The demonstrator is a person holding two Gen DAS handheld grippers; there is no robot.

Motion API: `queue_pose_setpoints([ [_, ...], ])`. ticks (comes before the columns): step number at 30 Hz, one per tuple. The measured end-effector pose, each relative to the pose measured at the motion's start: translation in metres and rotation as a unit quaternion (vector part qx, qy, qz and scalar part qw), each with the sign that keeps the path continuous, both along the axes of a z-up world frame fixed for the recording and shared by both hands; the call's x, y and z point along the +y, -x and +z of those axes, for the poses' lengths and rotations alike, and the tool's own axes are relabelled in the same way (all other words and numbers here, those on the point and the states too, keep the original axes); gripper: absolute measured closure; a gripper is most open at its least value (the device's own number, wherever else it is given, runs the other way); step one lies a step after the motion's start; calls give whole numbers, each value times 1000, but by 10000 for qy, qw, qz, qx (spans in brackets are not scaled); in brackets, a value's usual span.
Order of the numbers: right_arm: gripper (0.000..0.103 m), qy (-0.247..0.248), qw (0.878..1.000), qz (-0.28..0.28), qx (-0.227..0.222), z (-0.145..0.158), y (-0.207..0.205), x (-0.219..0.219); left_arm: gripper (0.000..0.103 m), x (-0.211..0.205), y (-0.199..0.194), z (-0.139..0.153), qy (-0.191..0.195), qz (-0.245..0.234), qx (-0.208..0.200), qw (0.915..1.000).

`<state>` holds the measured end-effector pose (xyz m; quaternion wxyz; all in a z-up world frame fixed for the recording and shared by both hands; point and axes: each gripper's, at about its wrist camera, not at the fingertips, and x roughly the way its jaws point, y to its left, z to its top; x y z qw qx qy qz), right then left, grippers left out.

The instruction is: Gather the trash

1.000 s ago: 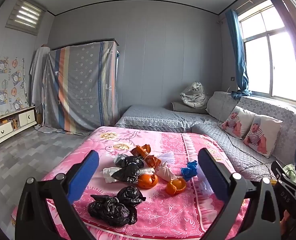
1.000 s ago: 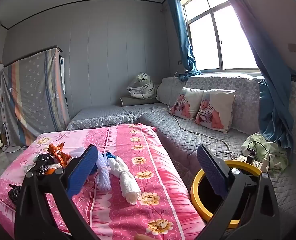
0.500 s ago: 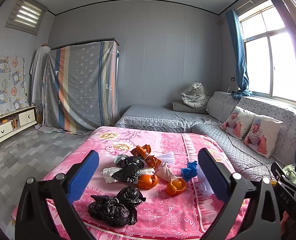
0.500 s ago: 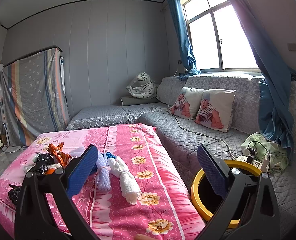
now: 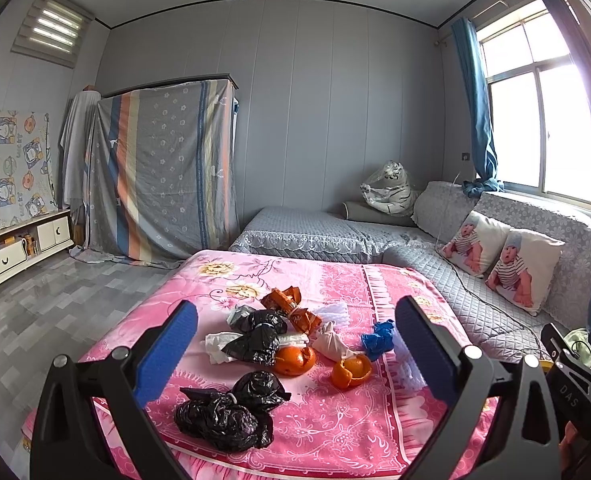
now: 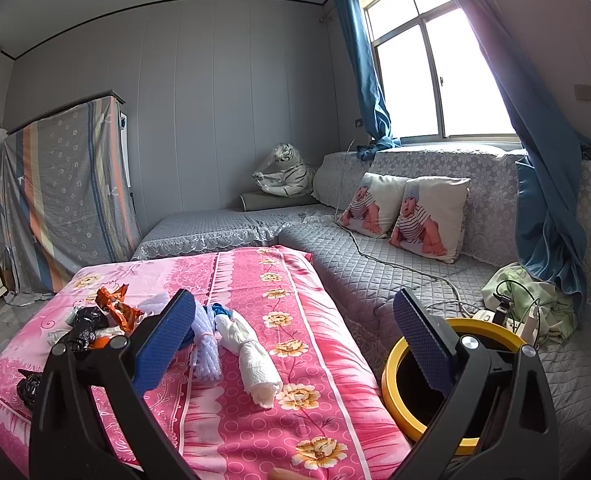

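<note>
1. Your left gripper (image 5: pixel 295 344) hangs above the pink bedspread (image 5: pixel 335 428), fingers spread wide and empty.
2. Trash sits between them: black bags (image 5: pixel 231 412), orange peels (image 5: pixel 295 360), a blue wad (image 5: pixel 377 338).
3. Your right gripper (image 6: pixel 291 340) gapes empty too; a white bundle (image 6: pixel 255 364) lies between its fingers, with the yellow-rimmed bin (image 6: pixel 391 376) beside the bed.

A grey quilted sofa (image 6: pixel 375 280) runs along the far wall and under the window (image 6: pixel 435 80), with blue curtains (image 6: pixel 365 80) hanging at its sides. Two cushions printed with babies (image 6: pixel 407 212) lean against the sofa's backrest, and a plush white tiger (image 6: pixel 283 176) sits in its far corner. A striped sheet covers a wardrobe (image 5: pixel 163 168); beside it stands a low white cabinet (image 5: pixel 19 248).
</note>
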<state>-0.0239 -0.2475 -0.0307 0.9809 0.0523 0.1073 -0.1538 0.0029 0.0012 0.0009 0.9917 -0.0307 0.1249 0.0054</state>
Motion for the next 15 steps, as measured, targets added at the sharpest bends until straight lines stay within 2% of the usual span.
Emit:
queue_pose_setpoints([
  [15,8,-5,10000,-15,6,-4,0,0,7,0,1,-6,12,18,16,10000],
])
